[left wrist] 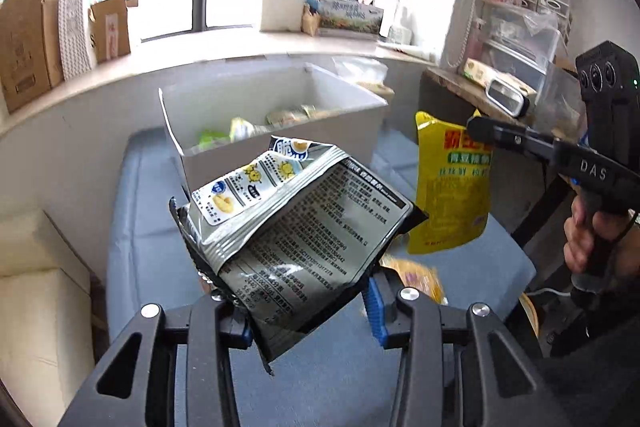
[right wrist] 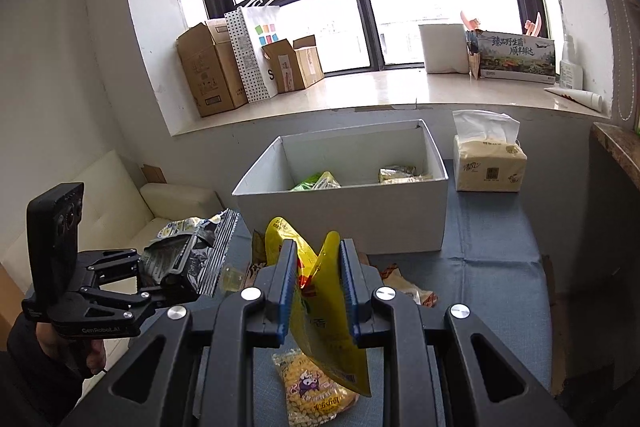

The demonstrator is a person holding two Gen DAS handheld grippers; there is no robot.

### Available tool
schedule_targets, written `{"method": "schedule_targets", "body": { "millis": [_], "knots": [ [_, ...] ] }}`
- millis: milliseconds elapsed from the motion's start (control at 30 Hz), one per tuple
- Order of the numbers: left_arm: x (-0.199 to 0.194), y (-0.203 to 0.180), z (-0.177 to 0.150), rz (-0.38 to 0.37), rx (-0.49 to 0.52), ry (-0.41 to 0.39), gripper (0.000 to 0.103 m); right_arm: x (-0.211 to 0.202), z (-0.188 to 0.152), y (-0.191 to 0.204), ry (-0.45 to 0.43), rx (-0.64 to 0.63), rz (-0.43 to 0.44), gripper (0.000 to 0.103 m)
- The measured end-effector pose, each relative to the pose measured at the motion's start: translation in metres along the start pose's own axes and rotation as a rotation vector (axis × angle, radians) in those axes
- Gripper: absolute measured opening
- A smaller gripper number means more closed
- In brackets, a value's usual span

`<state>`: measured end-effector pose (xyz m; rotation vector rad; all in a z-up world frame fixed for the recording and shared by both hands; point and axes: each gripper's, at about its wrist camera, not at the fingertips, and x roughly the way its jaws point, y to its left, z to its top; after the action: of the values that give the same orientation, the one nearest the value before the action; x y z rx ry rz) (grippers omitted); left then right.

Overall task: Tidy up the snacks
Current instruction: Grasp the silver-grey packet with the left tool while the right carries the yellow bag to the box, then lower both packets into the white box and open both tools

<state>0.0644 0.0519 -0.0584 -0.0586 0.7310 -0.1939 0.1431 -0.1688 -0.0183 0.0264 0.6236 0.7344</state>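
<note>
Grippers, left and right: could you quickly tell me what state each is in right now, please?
Left gripper: closed on the silver snack bag.
Right gripper: closed on the yellow snack bag.

- Silver-grey snack bag [left wrist: 304, 227], black print on its back, white and yellow pictures on the front.
- Bright yellow pouch [right wrist: 320, 311] with red and green lettering.
- White open box [right wrist: 344, 219]; green and pale wrappers inside.
- Blue-grey cloth over the surface [right wrist: 496, 267].
- Black grippers, blue pads [right wrist: 283, 291].
- White bag with black dots [right wrist: 248, 55] on the windowsill.
</note>
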Motion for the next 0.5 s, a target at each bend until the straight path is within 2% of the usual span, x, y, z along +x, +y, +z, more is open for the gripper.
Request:
{"method": "schedule_targets", "body": {
  "millis": [267,400,500],
  "knots": [
    [0.019,0.026,0.09,0.044,-0.042,-0.079,0.046,0.023,0.08,-0.011,-0.069,-0.027,0.02,0.023],
    [0.05,0.049,0.132,0.063,-0.119,-0.066,0.046,0.057,0.121,-0.026,-0.065,0.01,0.025,0.023],
    [0.081,0.055,0.152,0.108,-0.118,-0.045,0.046,0.093,0.142,-0.038,-0.03,0.034,0.023,0.023]
  ]
}}
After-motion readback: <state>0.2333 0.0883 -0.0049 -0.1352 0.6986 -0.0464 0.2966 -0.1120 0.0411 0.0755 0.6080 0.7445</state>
